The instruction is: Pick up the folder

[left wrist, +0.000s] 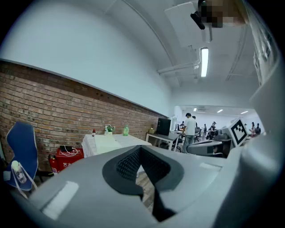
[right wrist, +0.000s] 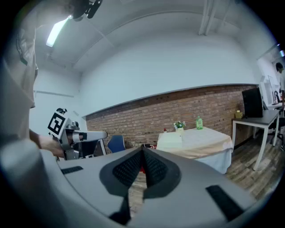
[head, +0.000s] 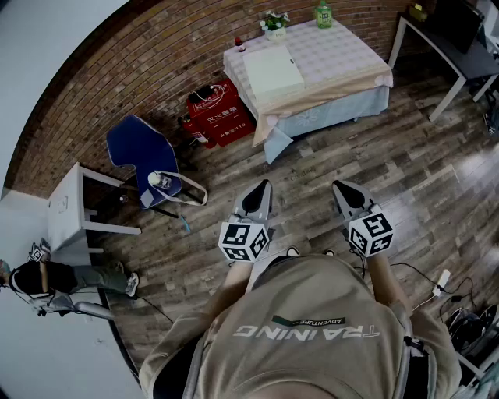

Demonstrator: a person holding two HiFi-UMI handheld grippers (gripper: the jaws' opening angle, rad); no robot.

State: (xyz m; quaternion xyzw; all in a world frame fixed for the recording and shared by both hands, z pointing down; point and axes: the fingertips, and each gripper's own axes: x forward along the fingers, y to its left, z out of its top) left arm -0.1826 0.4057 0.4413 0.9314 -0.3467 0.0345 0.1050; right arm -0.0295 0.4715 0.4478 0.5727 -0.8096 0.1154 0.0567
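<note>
A: While you stand on the plank floor, the brick wall runs across ahead of you, and the cloth-covered table sits against it.

B: Left of that table in the head view you have a blue chair, with a white side table further left. Between the chair and the big table, a red case rests on the floor by the wall.

A: Your folder is the pale flat slab lying on the left half of the cloth, well apart from both grippers.

B: Your left gripper points toward the table, a little below level. Its jaws are pressed together with nothing between them.

A: Your right gripper is beside it, likewise closed tight and empty.

B: Smallest of all, a green bottle and a little potted plant stand along the table's far edge, beyond the folder.
</note>
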